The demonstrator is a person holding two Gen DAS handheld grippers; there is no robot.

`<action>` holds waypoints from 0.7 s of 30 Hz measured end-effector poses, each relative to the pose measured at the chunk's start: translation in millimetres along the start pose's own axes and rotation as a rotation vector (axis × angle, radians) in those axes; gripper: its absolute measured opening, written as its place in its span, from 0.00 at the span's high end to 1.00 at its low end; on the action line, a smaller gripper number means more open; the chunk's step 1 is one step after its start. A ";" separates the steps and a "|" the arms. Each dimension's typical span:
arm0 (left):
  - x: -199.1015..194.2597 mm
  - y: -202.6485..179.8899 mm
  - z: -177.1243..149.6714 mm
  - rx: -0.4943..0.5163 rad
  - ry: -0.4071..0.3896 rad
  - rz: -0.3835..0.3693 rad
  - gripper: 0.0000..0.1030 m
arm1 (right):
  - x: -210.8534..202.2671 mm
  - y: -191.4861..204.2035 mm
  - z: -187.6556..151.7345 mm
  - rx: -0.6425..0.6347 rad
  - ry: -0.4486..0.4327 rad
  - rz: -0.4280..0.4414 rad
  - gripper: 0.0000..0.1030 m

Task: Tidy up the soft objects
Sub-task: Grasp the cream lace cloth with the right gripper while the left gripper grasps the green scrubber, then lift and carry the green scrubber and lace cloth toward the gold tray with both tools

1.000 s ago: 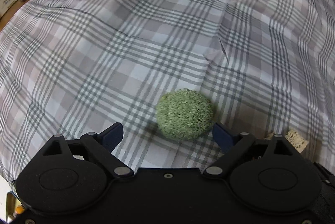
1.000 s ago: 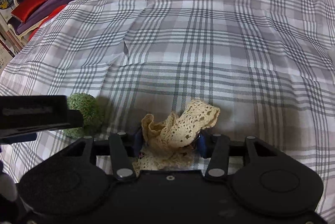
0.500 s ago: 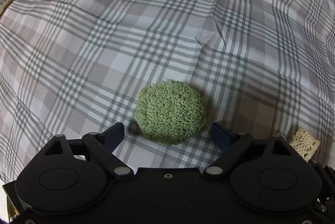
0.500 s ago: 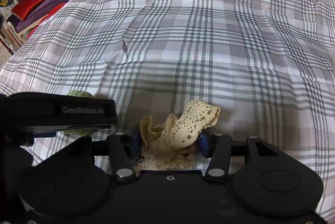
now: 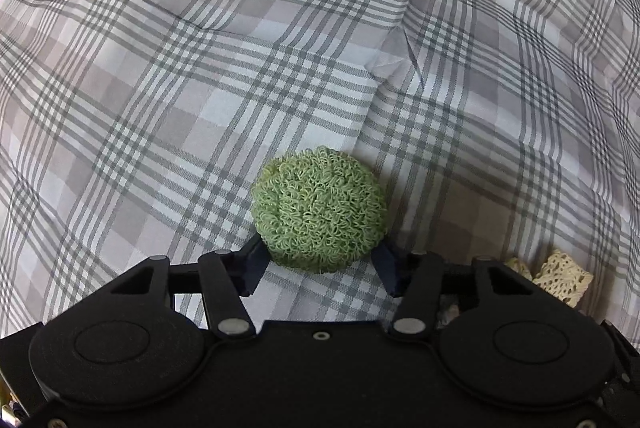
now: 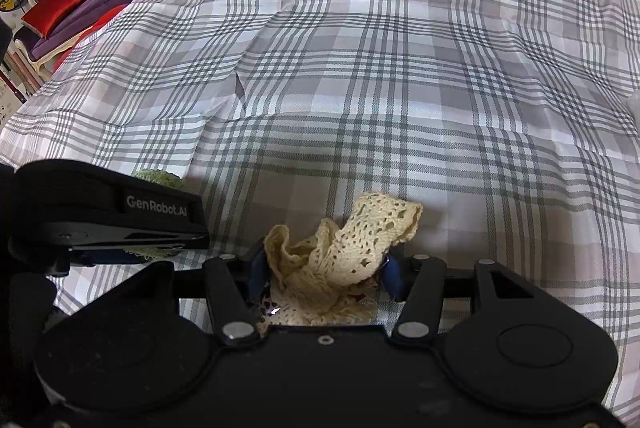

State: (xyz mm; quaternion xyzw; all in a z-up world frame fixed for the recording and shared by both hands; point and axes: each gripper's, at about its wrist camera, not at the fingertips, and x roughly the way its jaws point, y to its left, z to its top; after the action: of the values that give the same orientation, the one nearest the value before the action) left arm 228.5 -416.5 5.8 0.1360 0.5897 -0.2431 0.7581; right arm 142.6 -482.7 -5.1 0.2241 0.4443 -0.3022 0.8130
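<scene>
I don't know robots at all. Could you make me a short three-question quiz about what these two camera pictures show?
1. True or false: the right gripper holds a cream lace cloth.
2. What lies between the left gripper's fingers? A) a red cushion B) a green curly ball C) a cup
3. Fill in: everything rests on a ____-patterned sheet.

Key: 1 true; 2 B, the fingers sit against both its sides; 3 plaid.
</scene>
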 end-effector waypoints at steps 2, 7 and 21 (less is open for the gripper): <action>-2.2 3.1 -2.2 -0.007 0.010 -0.004 0.48 | -0.2 -0.7 0.2 0.003 -0.001 0.005 0.47; -14.8 18.3 -5.1 -0.038 0.016 -0.001 0.48 | -0.1 -1.1 0.8 0.006 -0.001 0.021 0.38; -39.2 38.0 -9.9 -0.063 -0.010 0.038 0.49 | 1.6 -8.9 3.2 0.069 0.011 0.038 0.13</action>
State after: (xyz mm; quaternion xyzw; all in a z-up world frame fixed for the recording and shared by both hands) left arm 233.1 -371.4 37.8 0.1223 0.5907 -0.2105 0.7693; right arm 139.0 -491.6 -5.7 0.2619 0.4337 -0.3008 0.8080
